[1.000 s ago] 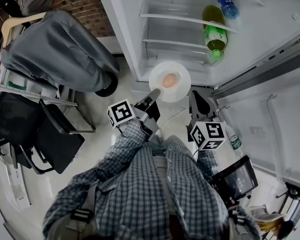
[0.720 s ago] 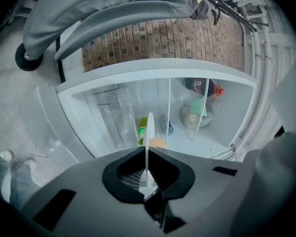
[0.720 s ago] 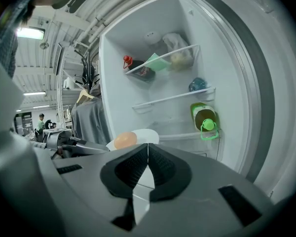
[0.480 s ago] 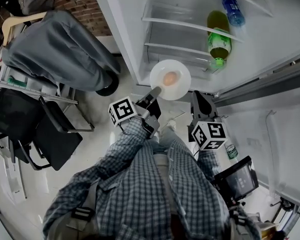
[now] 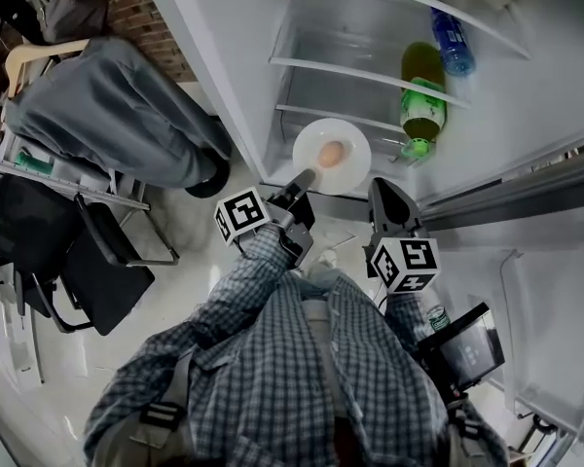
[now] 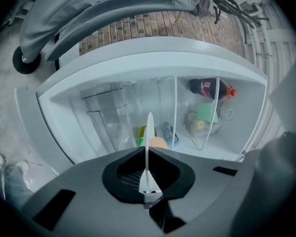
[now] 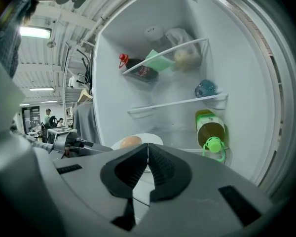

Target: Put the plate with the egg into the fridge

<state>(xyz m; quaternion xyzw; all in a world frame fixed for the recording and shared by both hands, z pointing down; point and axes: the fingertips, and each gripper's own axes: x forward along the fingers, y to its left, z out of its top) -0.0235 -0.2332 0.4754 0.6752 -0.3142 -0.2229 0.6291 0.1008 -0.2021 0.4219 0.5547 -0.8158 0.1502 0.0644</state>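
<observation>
A white plate (image 5: 348, 166) carrying a brown egg (image 5: 331, 153) hangs in front of the open fridge (image 5: 370, 76), level with its lower glass shelf (image 5: 355, 120). My left gripper (image 5: 302, 180) is shut on the plate's near rim. The left gripper view shows the plate edge-on (image 6: 149, 132) between the jaws, the egg (image 6: 159, 142) just beyond. My right gripper (image 5: 382, 195) hovers to the right of the plate, shut and holding nothing. From the right gripper view the plate (image 7: 147, 138) and egg (image 7: 130, 141) appear past the closed jaws.
A green-capped bottle (image 5: 419, 93) and a blue bottle (image 5: 452, 42) lie on the fridge shelves at the right. A dark bottle (image 7: 140, 70) and bagged food (image 7: 185, 56) sit on the top shelf. Grey-covered furniture (image 5: 117, 115) and dark chairs (image 5: 68, 251) stand left.
The plate with the egg and both grippers have moved a little deeper toward the fridge opening; more of the upper shelves has come into view.
</observation>
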